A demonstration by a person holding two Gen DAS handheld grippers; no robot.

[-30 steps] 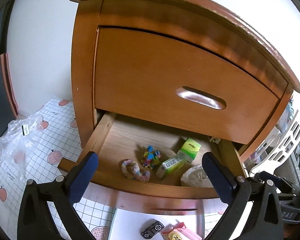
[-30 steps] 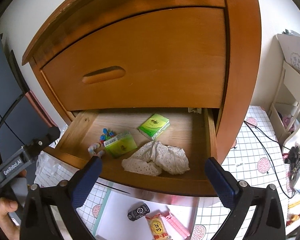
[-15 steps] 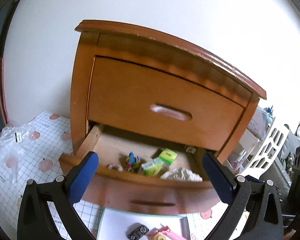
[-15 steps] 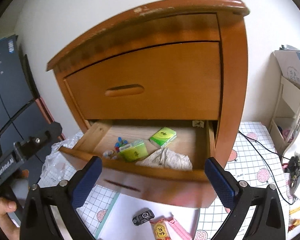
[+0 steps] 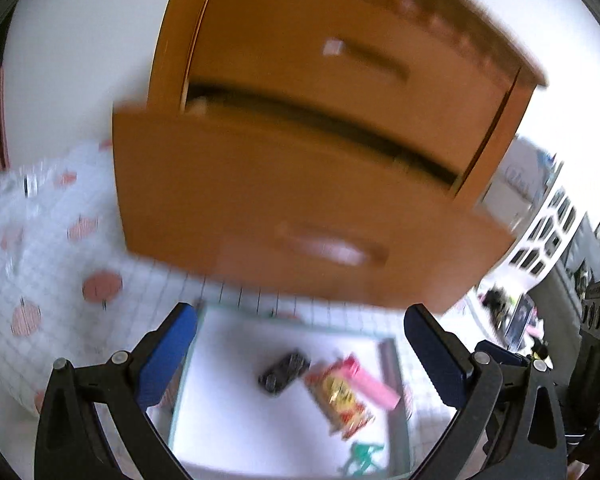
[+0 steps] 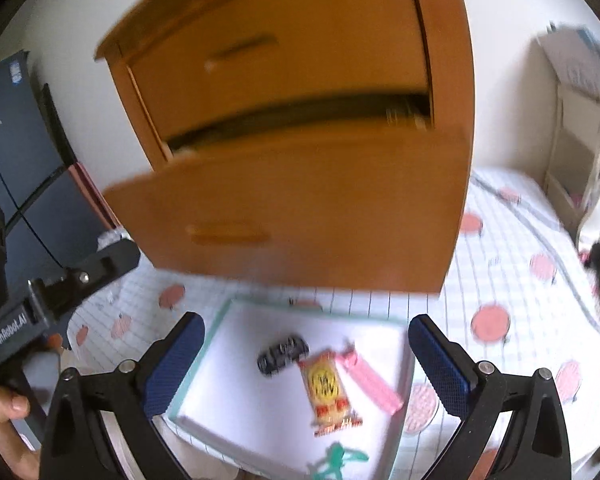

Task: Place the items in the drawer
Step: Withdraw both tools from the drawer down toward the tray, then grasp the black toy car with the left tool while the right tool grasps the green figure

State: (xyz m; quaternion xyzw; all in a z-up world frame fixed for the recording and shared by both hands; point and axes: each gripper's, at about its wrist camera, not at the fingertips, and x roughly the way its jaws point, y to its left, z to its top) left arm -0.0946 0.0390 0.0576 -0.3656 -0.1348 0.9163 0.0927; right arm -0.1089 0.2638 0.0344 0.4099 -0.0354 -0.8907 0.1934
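Observation:
Both views are blurred by motion. The wooden cabinet's lower drawer (image 5: 292,208) (image 6: 300,208) stands pulled out; its inside is hidden from this angle. On a white board (image 5: 236,400) (image 6: 252,392) below lie a black toy car (image 5: 283,367) (image 6: 282,354), a red and yellow snack packet (image 5: 340,396) (image 6: 327,390), a pink strip (image 5: 370,384) (image 6: 372,380) and a green figure (image 5: 360,458) (image 6: 336,460). My left gripper (image 5: 300,356) and right gripper (image 6: 306,360) hang open above the board, holding nothing.
A checked cloth with pink fruit prints (image 5: 60,264) (image 6: 512,280) covers the floor. A clear plastic bag (image 5: 16,200) lies at left. A white rack (image 5: 548,232) stands at right. The other gripper's body and a hand (image 6: 4,412) show at lower left.
Both cameras have pulled back and tilted down from the drawer. The drawer's contents have dropped out of sight, and the board with the loose items now fills the lower view.

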